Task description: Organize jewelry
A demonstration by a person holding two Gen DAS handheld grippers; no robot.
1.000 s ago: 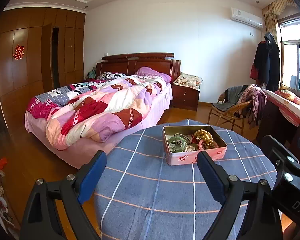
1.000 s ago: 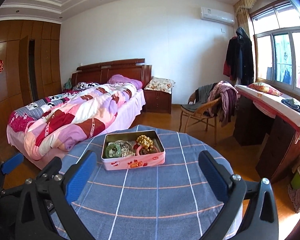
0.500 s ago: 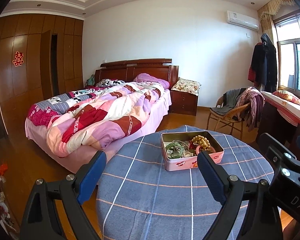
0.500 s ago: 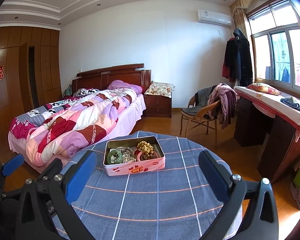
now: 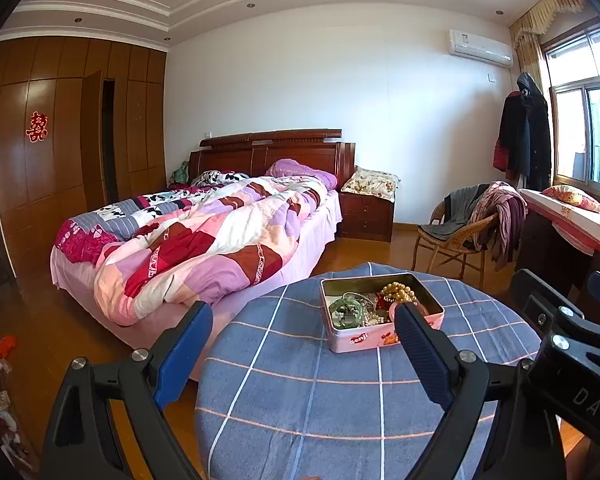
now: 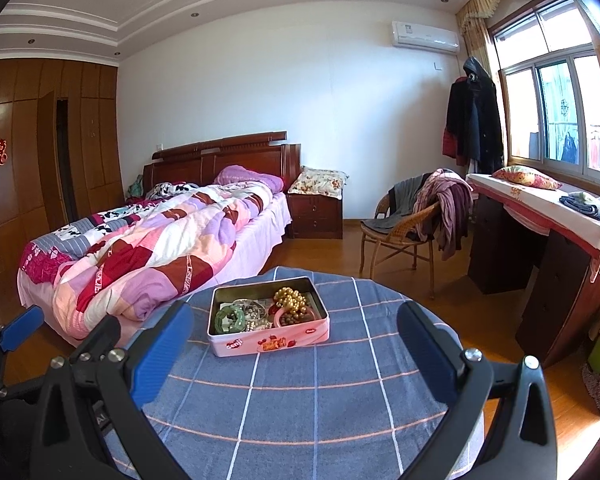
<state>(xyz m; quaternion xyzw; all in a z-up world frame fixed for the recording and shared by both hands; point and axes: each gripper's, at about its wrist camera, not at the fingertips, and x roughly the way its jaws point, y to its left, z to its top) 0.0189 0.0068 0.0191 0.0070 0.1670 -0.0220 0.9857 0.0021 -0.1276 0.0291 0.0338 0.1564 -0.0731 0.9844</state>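
Observation:
A pink tin box (image 6: 268,340) stands open on a round table with a blue checked cloth (image 6: 320,400). It holds a green bangle (image 6: 230,318), gold beads (image 6: 290,298), a pink bangle and other jewelry in a jumble. The box also shows in the left wrist view (image 5: 380,336). My left gripper (image 5: 304,340) is open and empty, held above the table's near left side. My right gripper (image 6: 296,340) is open and empty, on the near side of the box. Both are well back from the box.
A bed with a patchwork quilt (image 6: 148,252) stands left of the table. A wicker chair draped with clothes (image 6: 412,224) and a dark desk (image 6: 540,248) stand to the right. The floor around is wood.
Both grippers have drawn back and risen; the box and table look smaller and farther away. Both stay open and empty.

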